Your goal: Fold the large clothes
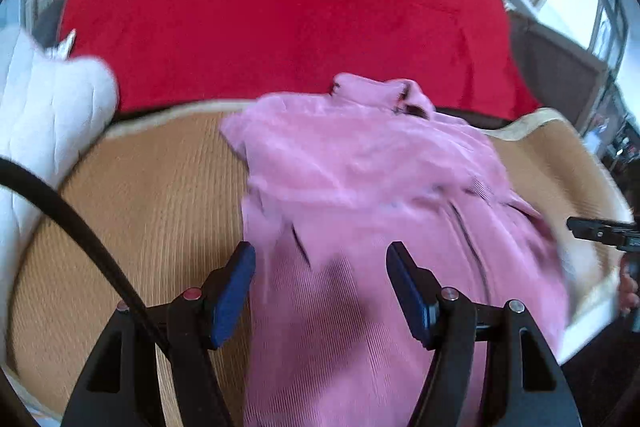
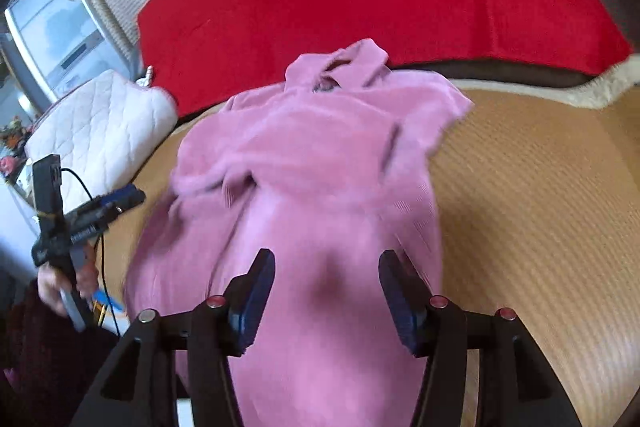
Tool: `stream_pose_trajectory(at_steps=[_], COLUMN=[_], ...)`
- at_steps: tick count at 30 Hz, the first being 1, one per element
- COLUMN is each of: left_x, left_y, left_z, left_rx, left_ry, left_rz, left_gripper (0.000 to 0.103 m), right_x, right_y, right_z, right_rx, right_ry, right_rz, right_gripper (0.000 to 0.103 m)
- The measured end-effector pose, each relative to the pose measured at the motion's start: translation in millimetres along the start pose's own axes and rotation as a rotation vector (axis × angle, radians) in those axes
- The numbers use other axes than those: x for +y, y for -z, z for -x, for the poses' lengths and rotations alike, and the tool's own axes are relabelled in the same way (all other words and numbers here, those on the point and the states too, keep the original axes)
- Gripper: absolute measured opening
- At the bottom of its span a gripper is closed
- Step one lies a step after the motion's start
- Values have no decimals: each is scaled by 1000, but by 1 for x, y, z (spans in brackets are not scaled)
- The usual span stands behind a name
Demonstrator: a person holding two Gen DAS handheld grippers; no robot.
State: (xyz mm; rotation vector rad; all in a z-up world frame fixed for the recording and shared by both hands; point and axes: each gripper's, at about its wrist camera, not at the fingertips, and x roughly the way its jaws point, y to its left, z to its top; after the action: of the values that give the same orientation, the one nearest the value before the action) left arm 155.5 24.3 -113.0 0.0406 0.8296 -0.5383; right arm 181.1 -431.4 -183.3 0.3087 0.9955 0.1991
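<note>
Beneath both grippers, pink garment [image 2: 304, 163] on woven mat [image 2: 540, 195], jaws spread above it, pinching nothing.

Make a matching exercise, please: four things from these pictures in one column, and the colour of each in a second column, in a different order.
Things:
1. garment
2. blanket
3. quilted cushion
4. woven mat

Colours:
A. white
B. tan
C. pink
D. red

Right pairs: 1-C, 2-D, 3-A, 4-B
</note>
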Motion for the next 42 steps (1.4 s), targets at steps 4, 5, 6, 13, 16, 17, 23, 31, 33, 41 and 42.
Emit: stream_pose_trajectory(at_steps=[4, 5, 6, 13, 16, 17, 23, 31, 33, 41, 42], left_x=[4, 4, 5, 31, 45, 49, 50, 36, 32, 17, 16], left_y=[46, 57, 66, 125, 136, 139, 149, 144, 143, 137, 136], left_z=[24, 27, 29, 26, 23, 21, 18, -7, -13, -22, -26], left_rx=[42, 59, 78, 236, 262, 267, 289, 301, 306, 310, 321], left_ry=[72, 75, 77, 95, 97, 96, 128, 179, 164, 191, 184], left_rz=[23, 28, 35, 223, 292, 312, 326, 333, 317, 283, 292], left_gripper=[74, 74, 74, 74, 74, 74, 49, 64, 61, 32, 42], right_x=[-28, -34, -40, -55, -54, -52, -34, -10, -3, 38, 38], right_y=[49, 61, 72, 120, 128, 128, 133, 149, 149, 144, 144], right_z=[36, 42, 44, 11, -10, -11, -17, -52, -60, -38, -35], right_rx=[30, 49, 71, 302, 355, 346, 371, 425, 442, 380, 375], right_ry=[-63, -67, -69, -62, -37, -41, -42, 35, 32, 5, -9], right_rz=[-56, -63, -75, -150, -142, -136, -124, -152, -153, -59, -57], right_gripper=[67, 67, 67, 67, 69, 74, 75, 75, 71, 19, 19])
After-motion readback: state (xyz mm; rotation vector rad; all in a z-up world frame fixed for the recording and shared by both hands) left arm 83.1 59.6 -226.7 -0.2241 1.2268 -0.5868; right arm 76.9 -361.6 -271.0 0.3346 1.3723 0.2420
